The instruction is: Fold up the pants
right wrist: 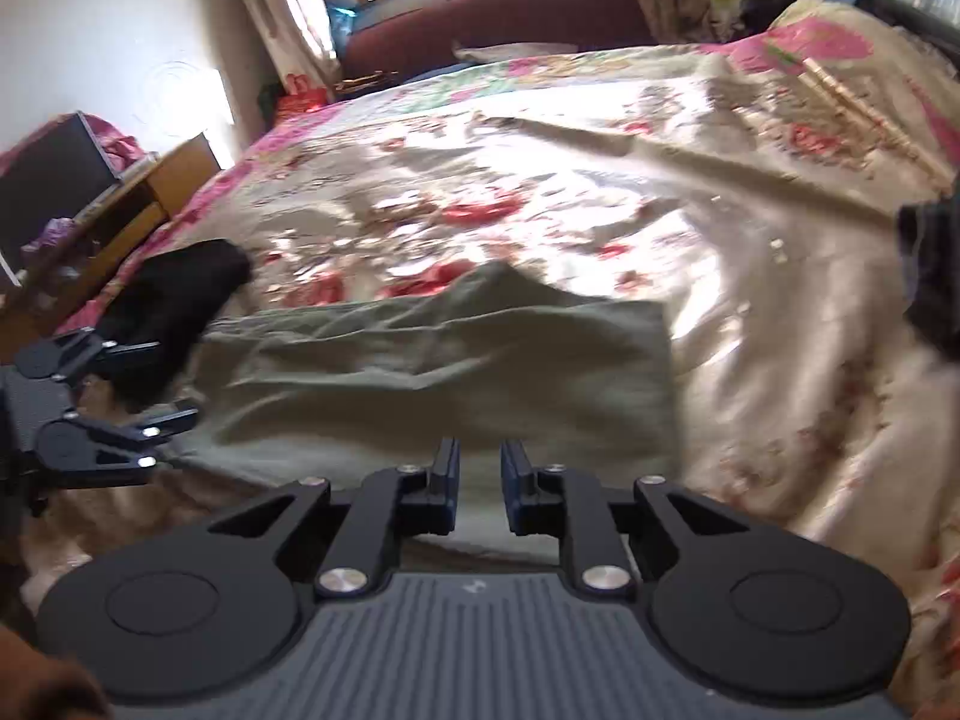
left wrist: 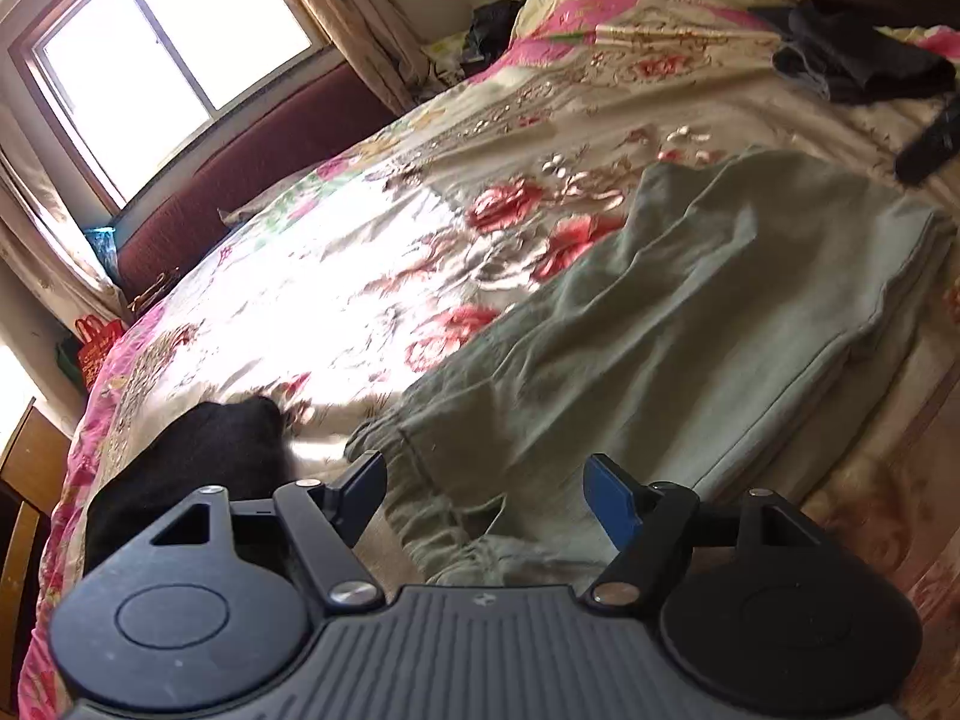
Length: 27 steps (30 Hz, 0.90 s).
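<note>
Olive-green pants (left wrist: 690,312) lie folded lengthwise on the floral bedspread (left wrist: 336,276), elastic cuffs bunched near my left gripper (left wrist: 483,501). That gripper is open and empty, its blue pads (left wrist: 606,495) hovering on either side of the cuff end. In the right wrist view the pants (right wrist: 432,360) spread across the bed. My right gripper (right wrist: 480,489) hangs over their near edge with its jaws close together and a narrow gap between them, holding nothing. The left gripper (right wrist: 174,414) shows at the left edge of that view.
A black garment (left wrist: 198,462) lies on the bed beside the cuffs, and also shows in the right wrist view (right wrist: 174,306). Dark clothes (left wrist: 858,60) are piled at the far end. A wooden bedside cabinet (right wrist: 114,210) stands left of the bed. A window (left wrist: 162,54) is beyond.
</note>
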{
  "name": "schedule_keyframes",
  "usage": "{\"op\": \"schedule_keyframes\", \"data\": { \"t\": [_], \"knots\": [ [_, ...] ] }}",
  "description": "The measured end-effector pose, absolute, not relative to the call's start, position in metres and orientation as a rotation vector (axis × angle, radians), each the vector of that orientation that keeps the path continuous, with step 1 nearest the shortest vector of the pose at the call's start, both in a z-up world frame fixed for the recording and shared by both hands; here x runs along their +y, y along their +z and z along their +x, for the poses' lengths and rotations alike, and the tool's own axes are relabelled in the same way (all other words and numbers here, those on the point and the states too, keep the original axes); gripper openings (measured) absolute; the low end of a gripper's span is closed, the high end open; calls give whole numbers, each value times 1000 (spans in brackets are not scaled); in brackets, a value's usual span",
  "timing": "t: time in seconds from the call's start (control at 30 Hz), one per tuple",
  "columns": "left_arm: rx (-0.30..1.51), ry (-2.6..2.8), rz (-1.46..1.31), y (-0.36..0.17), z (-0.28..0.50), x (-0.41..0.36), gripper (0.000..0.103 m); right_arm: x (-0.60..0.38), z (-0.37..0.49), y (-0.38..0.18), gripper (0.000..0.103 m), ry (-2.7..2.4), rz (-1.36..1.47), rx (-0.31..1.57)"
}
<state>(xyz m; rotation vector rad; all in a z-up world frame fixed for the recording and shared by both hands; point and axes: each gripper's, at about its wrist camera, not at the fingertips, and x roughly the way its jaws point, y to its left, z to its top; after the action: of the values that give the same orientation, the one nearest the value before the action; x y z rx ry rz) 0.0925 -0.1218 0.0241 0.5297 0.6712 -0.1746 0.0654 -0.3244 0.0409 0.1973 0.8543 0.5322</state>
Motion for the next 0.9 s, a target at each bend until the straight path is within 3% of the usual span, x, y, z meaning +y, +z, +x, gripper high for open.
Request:
{"op": "schedule_keyframes", "data": {
  "t": [0.17,0.5,0.73,0.9],
  "knots": [
    [614,-232,534,22,99,-144,86,-282,56,0,18,640,293,955],
    [735,-209,441,-7,114,-125,86,-236,49,0,18,704,116,844],
    [746,-201,408,-9,114,-118,86,-240,55,-8,15,616,177,819],
    [743,-206,404,-7,113,-117,86,-244,44,3,24,604,134,773]
  ]
}}
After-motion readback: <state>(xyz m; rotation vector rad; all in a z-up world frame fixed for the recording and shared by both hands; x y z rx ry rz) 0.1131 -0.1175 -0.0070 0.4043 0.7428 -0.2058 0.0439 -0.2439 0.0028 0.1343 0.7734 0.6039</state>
